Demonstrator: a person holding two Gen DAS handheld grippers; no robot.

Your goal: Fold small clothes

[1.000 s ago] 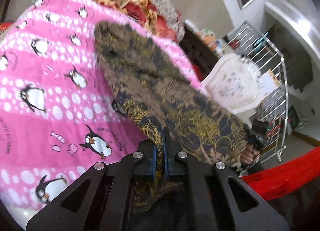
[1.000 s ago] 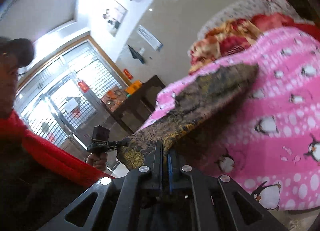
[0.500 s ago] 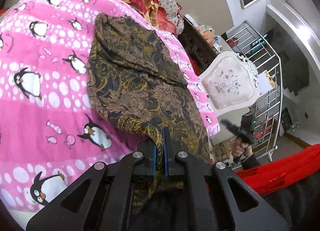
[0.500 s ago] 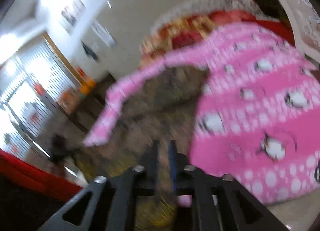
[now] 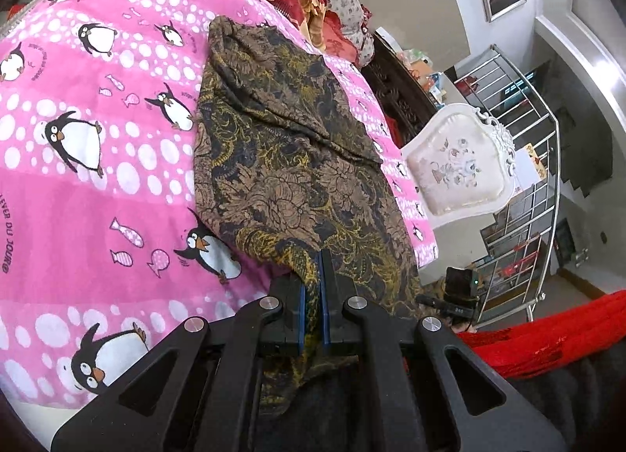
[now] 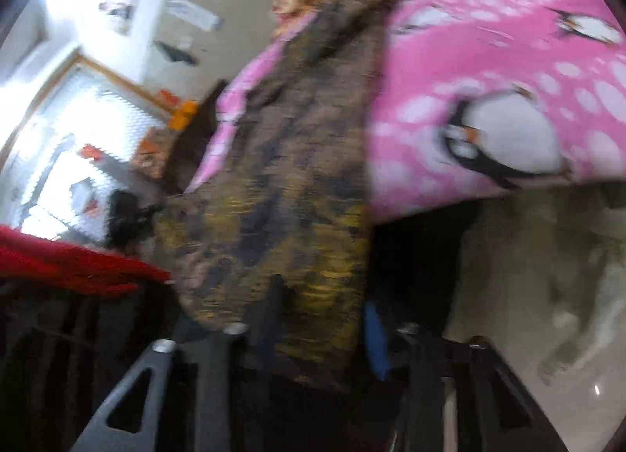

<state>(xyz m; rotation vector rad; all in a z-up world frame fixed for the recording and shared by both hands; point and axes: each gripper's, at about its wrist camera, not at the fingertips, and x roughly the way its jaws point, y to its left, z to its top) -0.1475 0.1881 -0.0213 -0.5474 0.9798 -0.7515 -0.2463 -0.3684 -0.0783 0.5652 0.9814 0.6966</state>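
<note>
On pink penguin-print blanket (image 5: pixel 98 197), left gripper (image 5: pixel 312 283) pinches brown-gold floral patterned garment (image 5: pixel 289 146) hem; right gripper (image 6: pixel 321 319) jaws spread, loose—regrip before tensioning the fold.

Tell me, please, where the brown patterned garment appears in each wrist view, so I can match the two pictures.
Left wrist: the brown patterned garment runs from upper centre down the middle, its near edge pinched in the left gripper.
Right wrist: blurred, the garment fills the centre, hanging down between the spread fingers of the right gripper.
Shared landmark: the pink penguin blanket beneath it.
</note>
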